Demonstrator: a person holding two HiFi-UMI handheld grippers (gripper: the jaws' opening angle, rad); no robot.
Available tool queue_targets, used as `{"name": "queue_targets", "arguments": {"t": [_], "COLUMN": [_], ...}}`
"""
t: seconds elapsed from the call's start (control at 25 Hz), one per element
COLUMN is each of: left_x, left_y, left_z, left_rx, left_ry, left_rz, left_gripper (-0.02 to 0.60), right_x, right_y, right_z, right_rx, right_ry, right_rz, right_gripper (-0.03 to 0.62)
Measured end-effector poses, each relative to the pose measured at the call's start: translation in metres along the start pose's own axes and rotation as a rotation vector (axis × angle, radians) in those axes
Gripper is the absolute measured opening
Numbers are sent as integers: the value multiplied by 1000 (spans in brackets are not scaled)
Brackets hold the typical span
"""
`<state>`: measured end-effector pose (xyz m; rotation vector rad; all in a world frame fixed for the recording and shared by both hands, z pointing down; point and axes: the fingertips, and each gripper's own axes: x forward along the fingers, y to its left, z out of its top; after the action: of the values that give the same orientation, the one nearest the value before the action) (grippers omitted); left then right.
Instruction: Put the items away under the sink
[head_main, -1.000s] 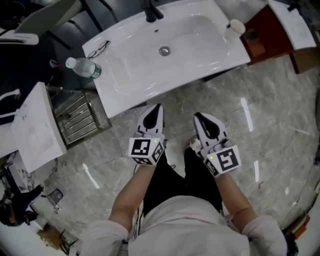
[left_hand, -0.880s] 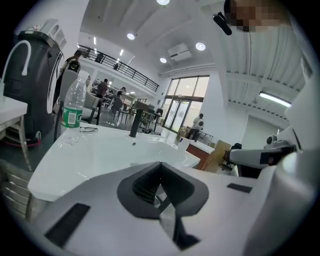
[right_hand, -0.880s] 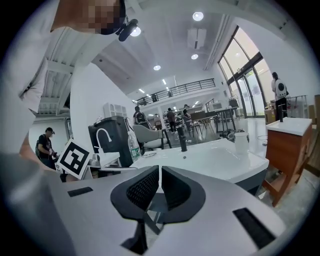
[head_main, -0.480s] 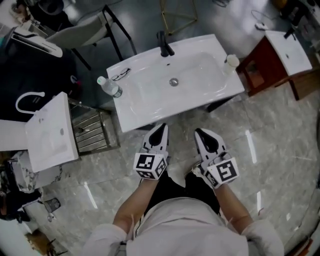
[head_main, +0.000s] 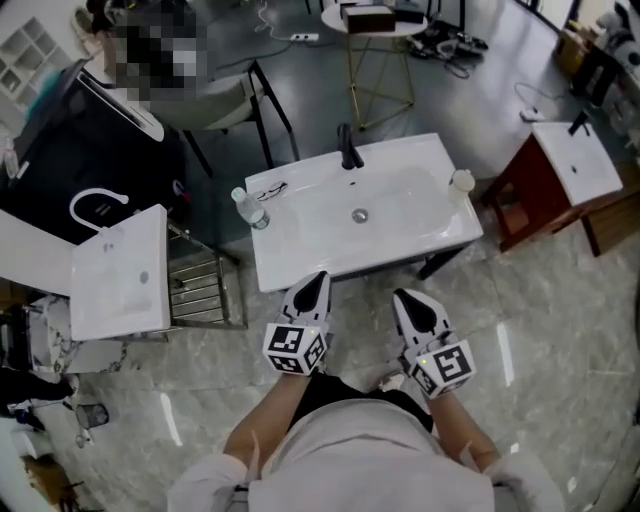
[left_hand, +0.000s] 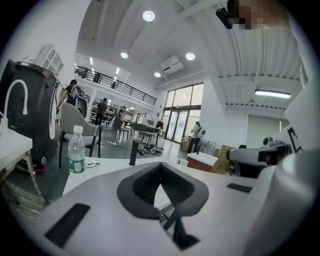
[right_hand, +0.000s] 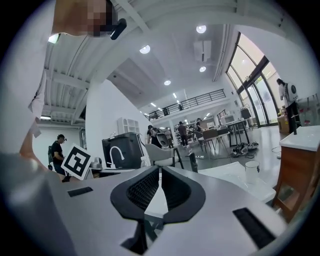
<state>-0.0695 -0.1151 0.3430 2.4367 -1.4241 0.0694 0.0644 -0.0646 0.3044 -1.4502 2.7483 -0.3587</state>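
Note:
A white sink basin (head_main: 400, 215) with a black faucet (head_main: 349, 150) stands on the floor in front of me. On its left rim are a clear water bottle (head_main: 248, 208) and a pair of glasses (head_main: 272, 189); a small white cup (head_main: 461, 180) sits at its right corner. My left gripper (head_main: 318, 281) and right gripper (head_main: 402, 298) hover side by side just short of the basin's near edge, both shut and holding nothing. The left gripper view shows the bottle (left_hand: 76, 151) and faucet (left_hand: 133, 152) beyond shut jaws. The cup (right_hand: 251, 172) shows in the right gripper view.
A second white sink unit (head_main: 120, 270) and a metal wire rack (head_main: 205, 290) stand to the left. A red-brown cabinet with a basin (head_main: 560, 170) is at the right. Behind the sink are a chair (head_main: 240, 95) and a gold-legged side table (head_main: 375, 30).
Both grippers have risen, staying shut and side by side. The head view has lifted and pulled back, so the sink looks smaller and more of the room behind it shows.

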Motion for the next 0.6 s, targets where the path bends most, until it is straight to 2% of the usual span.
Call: {"name": "queue_targets", "arguments": {"t": [0.32,0.6], "left_x": [2,10], "left_y": [-27,-36], "left_z": [-5,24], "left_rx": [-26,-24], "left_ry": [17,-30], "left_rz": [-39,-66], "left_gripper": [3,3], "right_x": [-12,-16], "right_y": [-14,-15], "right_z": [36,43], "right_rx": [-60,-65], "right_ry": [-27,-12], "right_rz": [-11,-10], "right_gripper": [41,41]}}
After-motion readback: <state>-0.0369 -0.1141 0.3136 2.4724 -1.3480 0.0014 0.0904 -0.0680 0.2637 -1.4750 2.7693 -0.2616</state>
